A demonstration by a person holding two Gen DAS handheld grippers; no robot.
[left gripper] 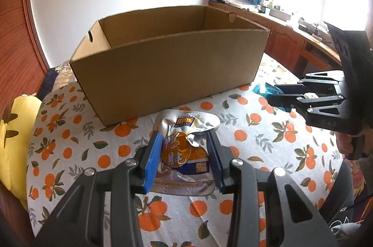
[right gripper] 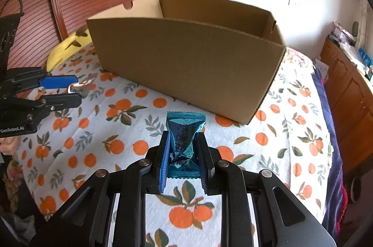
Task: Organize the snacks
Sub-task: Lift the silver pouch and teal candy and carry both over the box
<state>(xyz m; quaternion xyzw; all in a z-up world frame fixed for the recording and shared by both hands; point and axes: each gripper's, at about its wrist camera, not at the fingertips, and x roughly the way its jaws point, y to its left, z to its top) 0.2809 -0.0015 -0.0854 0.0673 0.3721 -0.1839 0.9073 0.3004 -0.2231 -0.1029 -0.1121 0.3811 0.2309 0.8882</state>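
Silver foil snack pouch with orange print [left gripper: 186, 149] sits pinched in my left claw [left gripper: 185, 159]; my right claw [right gripper: 183, 153] squeezes a teal plastic-wrapped candy bar [right gripper: 184, 142]. Both hang above the orange-patterned bedspread [right gripper: 130, 130], near the open brown cardboard box [left gripper: 167, 67].

Left gripper [left gripper: 185, 138]: black angular linkage arms, round silver pivot screws, ribbed blue pads [left gripper: 152, 160] on the fingers. Seen from the right wrist view, its body carried white "GenRobot.AI" lettering and a black cable loop above. Right gripper [right gripper: 182, 150]: same black frame, silver screws, blue ribbed pads [right gripper: 164, 163]; faint embossed "DAS" on its housing in the left wrist view.
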